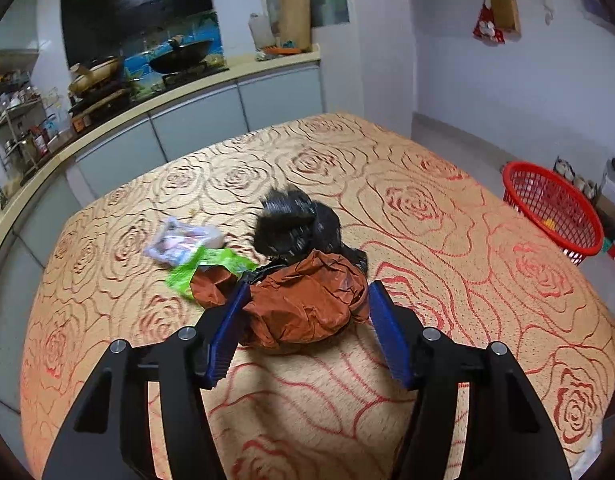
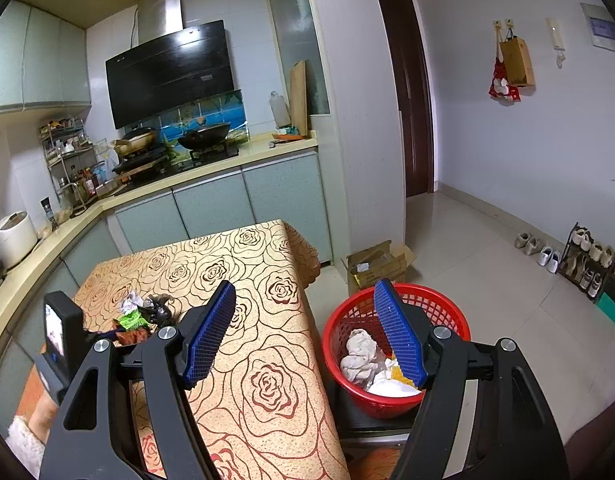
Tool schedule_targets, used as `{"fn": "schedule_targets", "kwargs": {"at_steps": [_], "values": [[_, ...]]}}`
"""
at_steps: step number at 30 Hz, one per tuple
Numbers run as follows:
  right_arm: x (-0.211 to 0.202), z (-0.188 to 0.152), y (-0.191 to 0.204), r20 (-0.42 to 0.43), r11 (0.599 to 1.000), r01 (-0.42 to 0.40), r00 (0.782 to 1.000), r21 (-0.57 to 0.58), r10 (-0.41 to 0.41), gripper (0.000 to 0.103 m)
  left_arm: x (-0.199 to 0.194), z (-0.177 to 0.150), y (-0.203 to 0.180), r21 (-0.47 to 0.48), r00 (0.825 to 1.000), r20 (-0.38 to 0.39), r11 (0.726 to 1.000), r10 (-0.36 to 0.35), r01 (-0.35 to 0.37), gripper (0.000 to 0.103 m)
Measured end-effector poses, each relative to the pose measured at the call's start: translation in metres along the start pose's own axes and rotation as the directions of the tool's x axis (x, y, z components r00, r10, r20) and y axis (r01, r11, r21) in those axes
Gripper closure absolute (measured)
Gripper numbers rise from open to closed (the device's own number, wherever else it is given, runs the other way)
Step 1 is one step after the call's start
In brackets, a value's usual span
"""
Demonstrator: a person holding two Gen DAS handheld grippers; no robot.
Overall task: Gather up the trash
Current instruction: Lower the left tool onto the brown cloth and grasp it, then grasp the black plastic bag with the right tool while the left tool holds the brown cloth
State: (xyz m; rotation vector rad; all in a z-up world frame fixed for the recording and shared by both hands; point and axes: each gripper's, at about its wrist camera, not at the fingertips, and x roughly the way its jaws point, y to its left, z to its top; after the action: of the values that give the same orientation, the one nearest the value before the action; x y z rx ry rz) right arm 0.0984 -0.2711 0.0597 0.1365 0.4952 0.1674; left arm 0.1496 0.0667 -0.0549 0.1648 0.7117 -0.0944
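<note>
Left gripper (image 1: 305,322): fingers (image 1: 227,334) standing released around a crumpled brown wrapper (image 1: 303,306) lying on the rose-patterned surface (image 1: 447,280). Black bag (image 1: 297,226), green wrapper (image 1: 205,266) and clear packet (image 1: 179,242) sitting just beyond. Right gripper (image 2: 307,332): fingers spreading empty near the red basket (image 2: 447,308), which is holding crumpled paper (image 2: 359,354).

black bag (image 1: 297,224): motion-blurred | clear wrapper (image 1: 179,242): blurred, print unreadable
</note>
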Motion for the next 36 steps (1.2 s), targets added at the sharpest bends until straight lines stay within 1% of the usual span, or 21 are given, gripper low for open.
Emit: {"fn": "schedule_targets", "kwargs": {"at_steps": [3,9,13,17,22,25,27,30,36], "values": [[0.003,-0.003,0.005,-0.008,1.000,-0.007,1.000,-0.014,0.007,0.034,-0.015,0.000,0.009,-0.021,1.000,0.027,1.000,0.003,-0.002,0.044],[0.007,-0.009,0.015,-0.020,0.999,-0.023,1.000,-0.039,0.023,0.034,-0.060,0.001,0.029,-0.066,0.992,0.118,0.997,0.040,-0.033,0.044],[0.017,-0.015,0.030,-0.045,0.997,-0.053,0.998,-0.062,0.050,0.034,-0.090,0.007,0.047,-0.117,0.981,0.181,0.992,0.069,-0.048,0.044],[0.030,-0.020,0.049,-0.074,0.991,-0.103,0.993,-0.083,0.097,0.034,-0.116,0.012,0.063,-0.159,0.967,0.237,0.985,0.096,-0.059,0.044],[0.053,-0.026,0.084,-0.110,0.977,-0.168,0.982,-0.135,0.154,0.034,-0.142,0.011,0.075,-0.193,0.950,0.285,0.978,0.129,-0.075,0.044],[0.068,-0.033,0.105,-0.128,0.965,-0.200,0.975,-0.170,0.179,0.034,-0.150,0.011,0.081,-0.213,0.943,0.301,0.974,0.139,-0.076,0.044],[0.079,-0.038,0.117,-0.146,0.957,-0.221,0.970,-0.190,0.195,0.034,-0.152,0.011,0.083,-0.218,0.942,0.304,0.973,0.141,-0.075,0.044],[0.098,-0.047,0.135,-0.188,0.944,-0.264,0.955,-0.199,0.228,0.034,-0.154,0.012,0.083,-0.219,0.939,0.305,0.971,0.162,-0.096,0.044],[0.128,-0.059,0.165,-0.255,0.923,-0.324,0.929,-0.207,0.269,0.034,-0.166,0.012,0.089,-0.239,0.928,0.329,0.966,0.177,-0.099,0.044]]}}
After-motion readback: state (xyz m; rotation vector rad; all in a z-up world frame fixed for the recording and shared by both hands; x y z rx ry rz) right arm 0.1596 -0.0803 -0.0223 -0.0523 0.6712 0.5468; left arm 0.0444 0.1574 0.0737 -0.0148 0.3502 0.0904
